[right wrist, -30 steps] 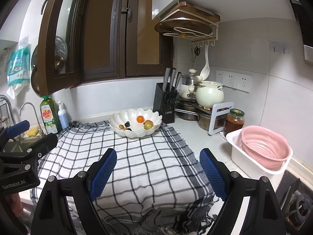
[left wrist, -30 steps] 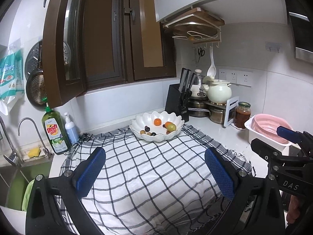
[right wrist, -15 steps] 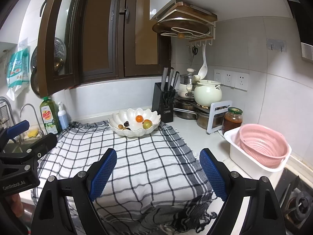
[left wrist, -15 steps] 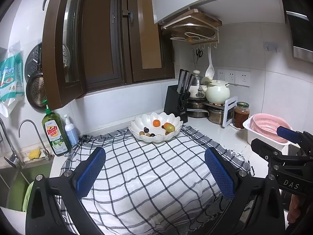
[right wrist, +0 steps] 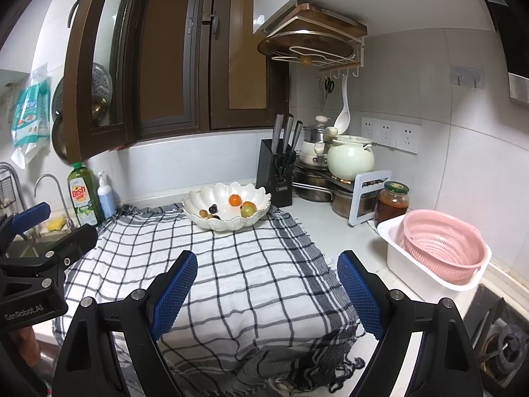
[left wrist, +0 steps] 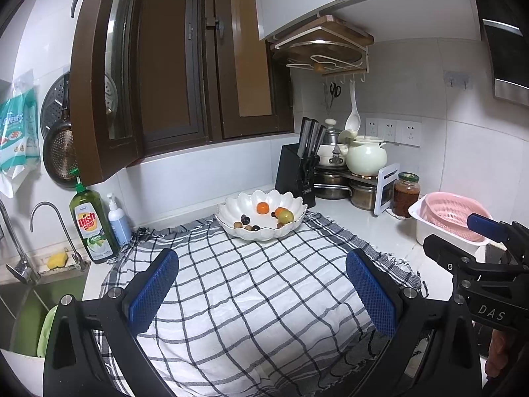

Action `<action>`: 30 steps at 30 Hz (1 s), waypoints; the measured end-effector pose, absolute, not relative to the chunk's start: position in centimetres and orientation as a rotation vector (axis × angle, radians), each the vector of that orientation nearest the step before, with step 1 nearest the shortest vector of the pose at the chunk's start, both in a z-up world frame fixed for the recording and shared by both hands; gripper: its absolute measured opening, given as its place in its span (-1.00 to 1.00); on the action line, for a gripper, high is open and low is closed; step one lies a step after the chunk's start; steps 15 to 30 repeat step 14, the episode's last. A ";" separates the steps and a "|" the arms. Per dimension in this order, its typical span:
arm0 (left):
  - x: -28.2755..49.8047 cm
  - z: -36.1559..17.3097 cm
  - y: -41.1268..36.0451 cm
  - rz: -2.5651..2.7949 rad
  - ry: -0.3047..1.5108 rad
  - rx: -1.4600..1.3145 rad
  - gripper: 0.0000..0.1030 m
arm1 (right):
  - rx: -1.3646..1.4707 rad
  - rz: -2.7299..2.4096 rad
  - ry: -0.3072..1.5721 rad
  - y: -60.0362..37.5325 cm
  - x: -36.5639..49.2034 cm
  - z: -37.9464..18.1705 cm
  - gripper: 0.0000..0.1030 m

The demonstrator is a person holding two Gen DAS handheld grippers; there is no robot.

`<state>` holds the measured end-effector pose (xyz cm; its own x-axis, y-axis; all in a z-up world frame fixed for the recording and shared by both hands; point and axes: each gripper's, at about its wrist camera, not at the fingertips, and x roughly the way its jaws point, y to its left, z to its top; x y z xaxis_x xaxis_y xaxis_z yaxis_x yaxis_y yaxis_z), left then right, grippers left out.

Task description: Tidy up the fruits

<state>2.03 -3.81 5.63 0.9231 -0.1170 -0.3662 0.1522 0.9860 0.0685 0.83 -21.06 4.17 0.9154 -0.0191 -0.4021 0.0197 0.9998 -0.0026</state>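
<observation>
Counter (left wrist: 347,218); bottle (left wrist: 93,228) reads "Dish soap LEMON"

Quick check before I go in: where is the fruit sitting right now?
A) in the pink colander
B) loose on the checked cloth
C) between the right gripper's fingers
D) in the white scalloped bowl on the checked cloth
D: the orange fruit, the green-red fruit and the small dark ones lie inside the white scalloped bowl at the far end of the checked cloth; the pink colander shows no fruit.
</observation>
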 end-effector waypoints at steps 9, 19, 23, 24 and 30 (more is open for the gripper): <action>1.9 5.9 -3.9 -0.143 0.366 0.096 1.00 | 0.000 -0.019 0.413 -21.1 0.8 4.2 0.70; 2.0 5.9 -4.0 -0.149 0.363 0.097 1.00 | 0.003 -0.025 0.413 -21.5 0.4 4.2 0.70; 2.0 5.9 -4.0 -0.149 0.363 0.097 1.00 | 0.003 -0.025 0.413 -21.5 0.4 4.2 0.70; 2.0 5.9 -4.0 -0.149 0.363 0.097 1.00 | 0.003 -0.025 0.413 -21.5 0.4 4.2 0.70; 2.0 5.9 -4.0 -0.149 0.363 0.097 1.00 | 0.003 -0.025 0.413 -21.5 0.4 4.2 0.70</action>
